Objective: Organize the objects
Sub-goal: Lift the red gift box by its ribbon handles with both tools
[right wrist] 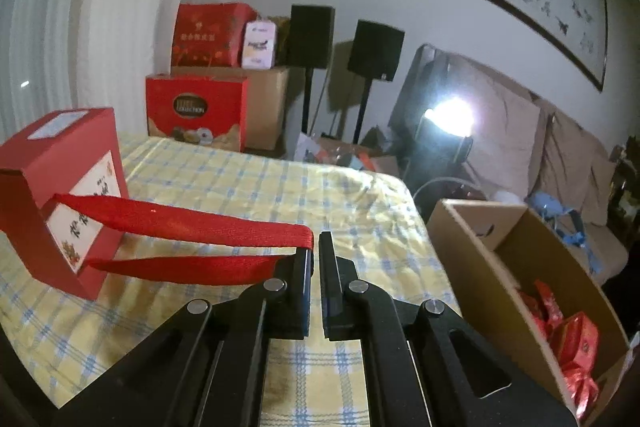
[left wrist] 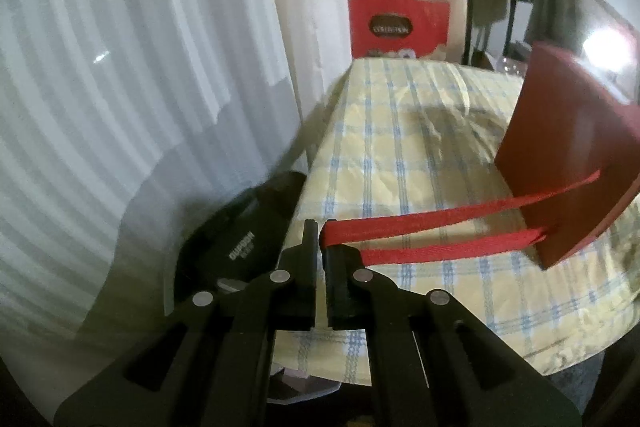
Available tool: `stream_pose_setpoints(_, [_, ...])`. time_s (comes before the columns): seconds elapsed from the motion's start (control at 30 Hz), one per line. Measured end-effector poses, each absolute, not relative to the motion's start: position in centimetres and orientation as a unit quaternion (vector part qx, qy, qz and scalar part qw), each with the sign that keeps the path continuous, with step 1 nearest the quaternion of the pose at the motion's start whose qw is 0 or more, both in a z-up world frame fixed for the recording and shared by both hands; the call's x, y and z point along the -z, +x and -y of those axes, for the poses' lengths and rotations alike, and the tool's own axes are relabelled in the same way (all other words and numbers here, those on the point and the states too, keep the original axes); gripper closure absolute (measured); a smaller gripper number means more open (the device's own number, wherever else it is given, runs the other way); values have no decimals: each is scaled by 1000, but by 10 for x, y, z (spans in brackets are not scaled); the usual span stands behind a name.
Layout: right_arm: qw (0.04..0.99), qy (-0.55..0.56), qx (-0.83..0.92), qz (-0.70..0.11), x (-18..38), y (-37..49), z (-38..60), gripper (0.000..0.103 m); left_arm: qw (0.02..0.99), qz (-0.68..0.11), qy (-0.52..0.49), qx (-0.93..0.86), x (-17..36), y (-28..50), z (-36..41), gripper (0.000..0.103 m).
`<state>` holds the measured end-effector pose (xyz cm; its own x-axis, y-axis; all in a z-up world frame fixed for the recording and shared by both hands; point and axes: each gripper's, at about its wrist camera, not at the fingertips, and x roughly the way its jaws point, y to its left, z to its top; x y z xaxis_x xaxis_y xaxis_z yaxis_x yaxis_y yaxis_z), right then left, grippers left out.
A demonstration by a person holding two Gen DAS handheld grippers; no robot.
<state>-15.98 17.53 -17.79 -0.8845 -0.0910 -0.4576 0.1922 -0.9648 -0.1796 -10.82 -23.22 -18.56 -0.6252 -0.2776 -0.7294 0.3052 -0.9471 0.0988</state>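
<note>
1. Readable writing: the red carton (right wrist: 196,115) on the floor beyond the table carries a dark oval badge reading "COLLECTION". The black object (left wrist: 240,239) at the table's near-left edge has white lettering, too blurred to read.
2. The red gift box (right wrist: 60,195) bears a white side label with red and black Chinese characters, not legible at this angle, and a pale sticker on its top face.
3. Red gift box sits tilted over the yellow-and-blue checked tablecloth (right wrist: 248,195); whether its base touches the cloth cannot be told.
4. Left gripper (left wrist: 320,247): jaws pinched nearly together on the folded end of one red ribbon handle (left wrist: 440,219), which runs taut to the box's plain side.
5. Right gripper (right wrist: 316,255): jaws closed to a thin slit, clamping the loop end of the other red ribbon strap (right wrist: 192,223), which runs to the labelled side.
6. Open cardboard box (right wrist: 520,255) stands just right of the table, holding red foil packets (right wrist: 568,343).
</note>
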Motion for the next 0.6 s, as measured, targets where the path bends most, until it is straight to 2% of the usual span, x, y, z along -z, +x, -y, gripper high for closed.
stream_pose_setpoints(0.13, [70, 208, 969, -114, 164, -154, -175, 101, 157, -30, 383, 910, 166, -108, 237, 99])
stream_pose_setpoints(0.37, [51, 168, 977, -123, 138, -147, -183, 101, 163, 29, 360, 918, 131, -112, 216, 99])
stream_pose_setpoints(0.6, [26, 130, 983, -127, 113, -135, -202, 101, 154, 45, 315, 935, 90, -110, 189, 99])
